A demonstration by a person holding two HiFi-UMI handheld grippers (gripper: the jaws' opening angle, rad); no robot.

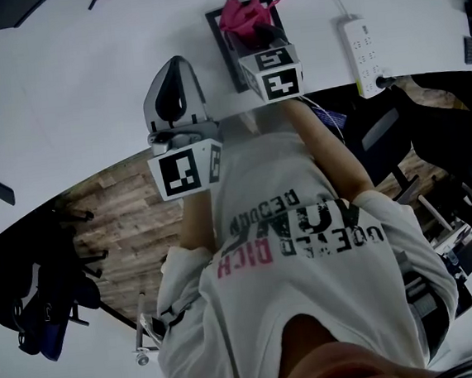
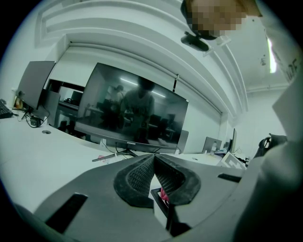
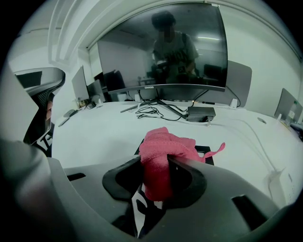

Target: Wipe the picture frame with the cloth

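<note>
A dark picture frame (image 1: pixel 224 45) lies flat on the white table (image 1: pixel 85 82). My right gripper (image 1: pixel 257 32) is over the frame, shut on a bunched pink cloth (image 1: pixel 243 15). In the right gripper view the cloth (image 3: pixel 165 146) fills the jaws of that gripper (image 3: pixel 156 164), and the frame's black edge (image 3: pixel 208 150) shows behind it. My left gripper (image 1: pixel 176 67) is beside the frame's left edge, apart from it. In its own view the left gripper (image 2: pixel 154 159) is shut with tips touching and nothing held. Below them the frame's corner (image 2: pixel 158 197) and a bit of the cloth (image 2: pixel 164 193) show.
A white power strip (image 1: pixel 361 43) lies right of the frame. At the back of the table stand a large monitor (image 2: pixel 132 108), cables (image 3: pixel 151 112) and a dark box (image 3: pixel 201 112). Black chairs stand at the left (image 1: pixel 29 279) and right (image 1: pixel 447 139).
</note>
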